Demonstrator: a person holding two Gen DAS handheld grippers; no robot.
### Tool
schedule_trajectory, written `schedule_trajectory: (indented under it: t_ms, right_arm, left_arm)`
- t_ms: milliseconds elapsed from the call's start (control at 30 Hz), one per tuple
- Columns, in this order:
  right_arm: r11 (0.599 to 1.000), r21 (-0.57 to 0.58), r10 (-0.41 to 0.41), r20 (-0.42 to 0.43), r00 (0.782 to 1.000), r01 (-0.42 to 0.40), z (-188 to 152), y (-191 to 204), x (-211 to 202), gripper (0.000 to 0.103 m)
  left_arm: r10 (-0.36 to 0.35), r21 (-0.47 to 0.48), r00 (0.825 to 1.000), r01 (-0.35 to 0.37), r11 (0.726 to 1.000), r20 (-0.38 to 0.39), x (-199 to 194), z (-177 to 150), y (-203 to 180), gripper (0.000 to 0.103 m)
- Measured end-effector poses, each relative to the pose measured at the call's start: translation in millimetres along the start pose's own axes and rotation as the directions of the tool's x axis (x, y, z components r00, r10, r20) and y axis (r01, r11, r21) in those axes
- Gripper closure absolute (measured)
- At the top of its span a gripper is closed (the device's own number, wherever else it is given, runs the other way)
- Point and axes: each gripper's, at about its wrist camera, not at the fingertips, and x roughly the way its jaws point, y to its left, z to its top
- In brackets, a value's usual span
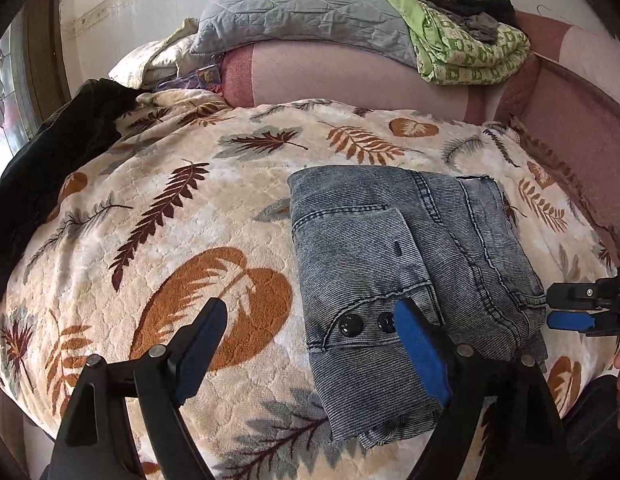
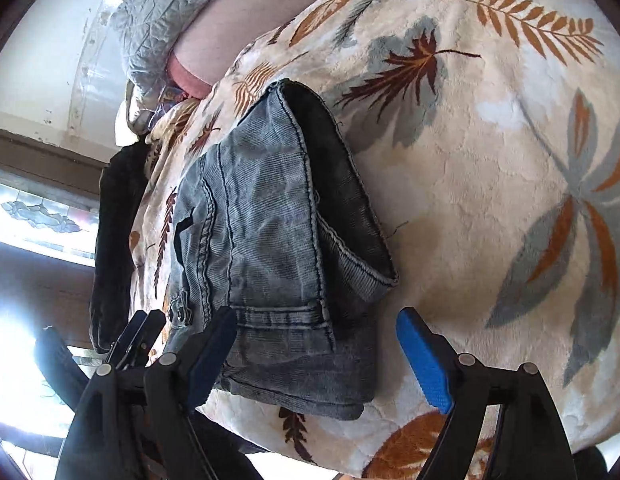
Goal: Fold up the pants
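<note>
The grey-blue corduroy pants lie folded into a compact bundle on the leaf-patterned blanket, two black buttons facing up. My left gripper is open and empty, hovering just above the bundle's near left edge. My right gripper is open and empty over the near end of the pants. It also shows in the left wrist view at the bundle's right edge. The left gripper's fingertips show at the lower left of the right wrist view.
The blanket covers a pink sofa. A grey quilt and a green patterned quilt with dark clothes on top lie along its back. A dark garment lies at the blanket's left edge. A window is at left.
</note>
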Motion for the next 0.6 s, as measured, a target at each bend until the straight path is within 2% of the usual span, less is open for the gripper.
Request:
schedule_trajectory:
  t_ms: [67, 167, 200, 300, 400, 467, 533, 600]
  right_arm:
    - [1.0, -0.026, -0.014, 0.028, 1.0, 0.015, -13.6, 9.0, -12.5, 0.019]
    - [0.995, -0.016, 0.095, 0.031, 0.995, -0.095, -17.5, 19.9, -18.9, 0.02]
    - [0.991, 0.029, 0.133, 0.017, 0.991, -0.133, -13.8, 18.3, -14.0, 0.02]
    - [0.953, 0.203, 0.239, -0.036, 0.97, -0.227, -13.7, 7.0, 7.5, 0.033]
    - [0.924, 0.284, 0.276, -0.029, 0.961, -0.257, -22.2, 3.1, 20.6, 0.033]
    - [0.916, 0.313, 0.265, -0.005, 0.964, -0.25, -21.0, -0.3, 27.4, 0.045]
    - [0.922, 0.311, 0.237, 0.02, 0.971, -0.231, -19.1, 0.2, 27.9, 0.08]
    - [0.957, 0.23, 0.171, 0.061, 0.983, -0.18, -15.4, 12.0, 15.3, 0.094]
  left_arm:
    - [0.004, 0.009, 1.0, -0.004, 1.0, 0.003, -1.1, -0.9, 0.3, 0.017]
    - [0.001, -0.008, 1.0, -0.001, 1.0, -0.004, 3.3, -2.4, 2.6, 0.017]
    - [-0.003, -0.016, 1.0, 0.002, 1.0, -0.014, 5.1, -3.3, 3.1, 0.017]
    - [-0.002, -0.024, 1.0, 0.002, 1.0, -0.016, 4.4, -7.0, 5.5, 0.017]
    - [0.01, -0.022, 1.0, -0.01, 1.0, 0.001, 1.7, -7.2, 8.4, 0.017]
    - [0.005, -0.025, 1.0, -0.005, 1.0, -0.005, 3.2, -5.0, 9.3, 0.017]
    - [0.004, -0.023, 1.0, -0.004, 1.0, 0.0, 2.4, -3.6, 9.6, 0.017]
    - [0.009, -0.017, 1.0, -0.009, 1.0, 0.014, 0.9, -2.5, 10.3, 0.017]
